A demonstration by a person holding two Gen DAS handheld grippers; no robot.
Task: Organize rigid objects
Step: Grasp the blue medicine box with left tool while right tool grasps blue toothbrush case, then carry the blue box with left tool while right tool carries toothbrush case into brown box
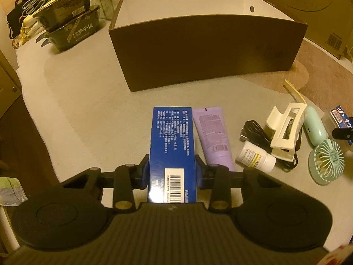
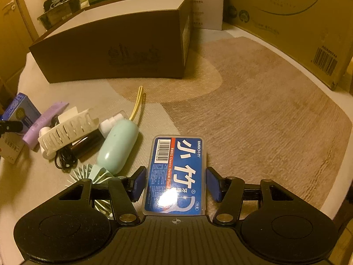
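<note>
My left gripper [image 1: 172, 172] pinches the blue carton [image 1: 172, 145] by its long sides, in front of the brown box [image 1: 205, 50]. It looks light and stiff but crushable. My right gripper [image 2: 175, 183] brackets the floss case [image 2: 176, 174]; contact unclear, slick plastic.

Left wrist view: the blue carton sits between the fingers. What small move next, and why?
Probably lift the blue carton and carry it forward toward the open brown box. The left gripper looks shut on the carton's sides. The box stands straight ahead and open-topped. Lift first, because the purple tube lies against the carton.
</note>
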